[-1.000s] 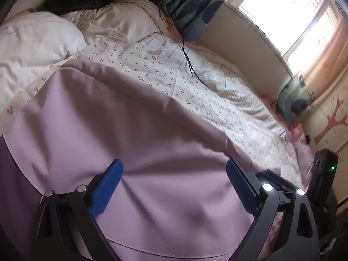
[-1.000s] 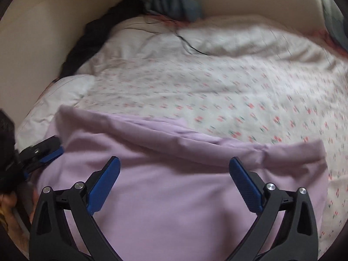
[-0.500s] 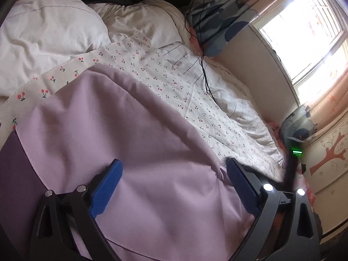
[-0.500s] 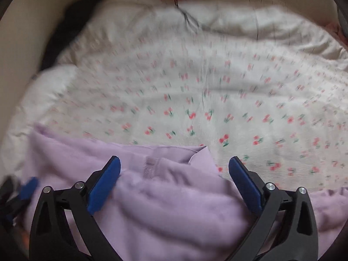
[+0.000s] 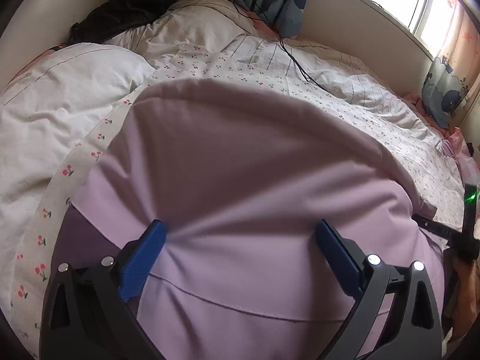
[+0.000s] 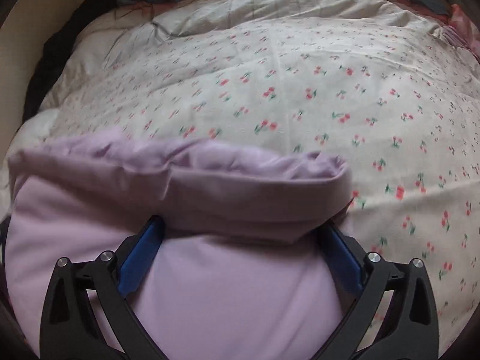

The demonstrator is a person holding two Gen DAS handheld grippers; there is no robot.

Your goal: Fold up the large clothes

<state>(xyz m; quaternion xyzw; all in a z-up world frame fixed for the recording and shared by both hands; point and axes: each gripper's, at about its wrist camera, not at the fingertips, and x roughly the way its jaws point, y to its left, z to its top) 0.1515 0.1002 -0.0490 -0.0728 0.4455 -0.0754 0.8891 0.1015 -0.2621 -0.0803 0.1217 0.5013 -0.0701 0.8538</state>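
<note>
A large lilac garment (image 5: 255, 180) lies on the bed, spread over a cherry-print quilt (image 6: 300, 90) and bunched up close to both cameras. The left tool (image 5: 240, 237) has its fingers spread wide, with the cloth puckering against the left blue pad (image 5: 144, 258), so it looks to be pressing into or pushing the fabric rather than pinching it. The right tool (image 6: 243, 243) is likewise spread, with a thick roll of the same garment mounded between its pads and partly covering their tips; nothing is clamped there that can be seen. In the right wrist view the far edge of the garment is turned over on itself in a soft, uneven roll, which suggests a first fold is under way rather than finished. A hem seam runs across the cloth near the left tool. Judging from this, the job is at an early stage: the cloth is doubled but rumpled, and smoothing plus further folds into a compact stack remain. A white pillow (image 5: 75, 90) and a black cable (image 5: 297, 63) lie farther back.
</note>
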